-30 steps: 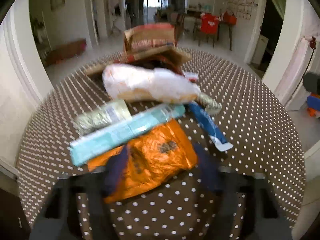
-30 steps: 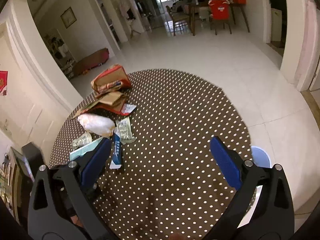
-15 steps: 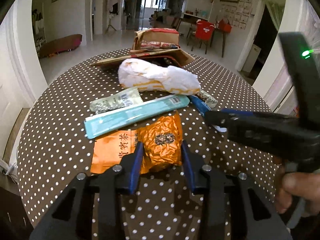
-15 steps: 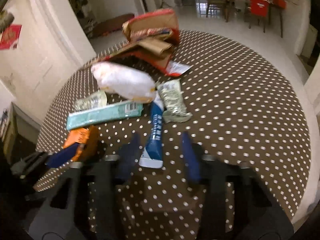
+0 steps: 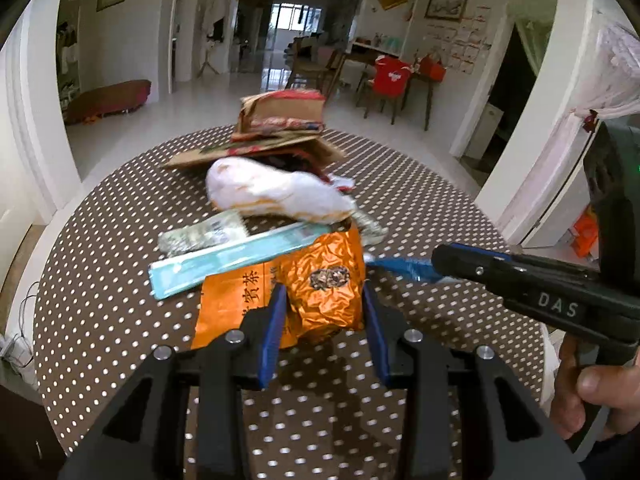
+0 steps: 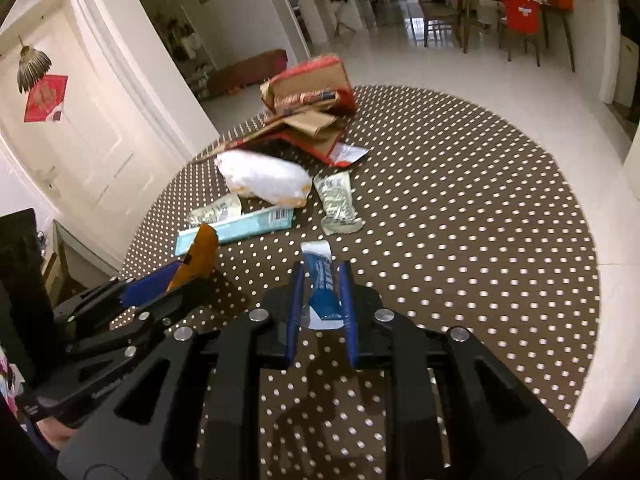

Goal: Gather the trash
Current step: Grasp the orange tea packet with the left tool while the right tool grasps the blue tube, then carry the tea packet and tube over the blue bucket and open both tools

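- Left wrist view: we find the left gripper (image 5: 324,312) at lower centre of the frame, its blue-padded jaws closed on the right-hand portion of a crinkled orange foil tea packet (image 5: 304,288). The packet's free end runs out toward the left of the frame, so its long axis lies across the jaws. It appears lifted off the brown polka-dot round tablecloth (image 5: 100,248), though we cannot confirm full clearance.
- Same view: the right gripper (image 5: 440,266) enters from the right edge, tip at centre right, on a narrow blue plastic wrapper (image 5: 404,268) just right of the orange packet.
- Right wrist view: we see the right gripper (image 6: 322,292) at lower centre, jaws drawn in against both sides of the blue wrapper (image 6: 322,284). The wrapper's long axis runs along the fingers, its far end pointing toward the top of the frame.
- Same view: the left gripper (image 6: 172,276) sits at centre left holding the orange packet (image 6: 200,256).
- Judgement: each claw has its own piece; the remaining litter, a pale teal flat carton (image 6: 236,230) included, lies above both claws, nearer the left one.
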A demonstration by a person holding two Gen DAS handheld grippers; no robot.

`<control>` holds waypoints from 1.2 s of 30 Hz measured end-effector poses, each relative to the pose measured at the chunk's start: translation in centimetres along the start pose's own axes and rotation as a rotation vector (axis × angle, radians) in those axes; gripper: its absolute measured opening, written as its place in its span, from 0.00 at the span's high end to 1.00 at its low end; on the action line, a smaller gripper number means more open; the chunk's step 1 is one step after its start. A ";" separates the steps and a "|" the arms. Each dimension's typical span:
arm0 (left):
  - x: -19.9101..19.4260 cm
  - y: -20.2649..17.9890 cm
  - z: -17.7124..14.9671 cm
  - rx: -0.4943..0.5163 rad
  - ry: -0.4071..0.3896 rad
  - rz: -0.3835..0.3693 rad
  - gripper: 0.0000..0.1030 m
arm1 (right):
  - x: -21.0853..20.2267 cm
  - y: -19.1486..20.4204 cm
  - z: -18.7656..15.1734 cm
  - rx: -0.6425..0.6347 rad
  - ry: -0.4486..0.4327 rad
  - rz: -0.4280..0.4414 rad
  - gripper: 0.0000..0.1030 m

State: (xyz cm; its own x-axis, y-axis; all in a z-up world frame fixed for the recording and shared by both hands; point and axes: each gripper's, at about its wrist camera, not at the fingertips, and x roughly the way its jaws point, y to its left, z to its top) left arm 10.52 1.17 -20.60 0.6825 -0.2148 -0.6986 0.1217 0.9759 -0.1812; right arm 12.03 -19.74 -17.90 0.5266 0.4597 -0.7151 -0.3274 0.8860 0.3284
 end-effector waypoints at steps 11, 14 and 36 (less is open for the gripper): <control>0.3 -0.7 0.1 0.011 0.001 0.010 0.64 | 3.3 0.6 -1.3 -0.095 0.136 -0.058 0.51; -0.1 -0.8 0.2 0.014 -0.004 0.014 0.64 | 4.2 1.6 -1.5 -0.189 0.124 -0.144 0.87; 0.5 -13.7 6.6 0.220 -0.097 -0.169 0.65 | -15.1 -12.7 0.8 0.170 -0.272 -0.105 0.90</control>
State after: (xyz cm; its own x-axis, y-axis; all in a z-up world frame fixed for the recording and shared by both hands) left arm 13.93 -12.06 -13.86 0.7036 -0.3803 -0.6003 0.3854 0.9139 -0.1273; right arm 8.89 -37.91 -10.78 0.7478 0.3444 -0.5675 -0.1366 0.9164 0.3761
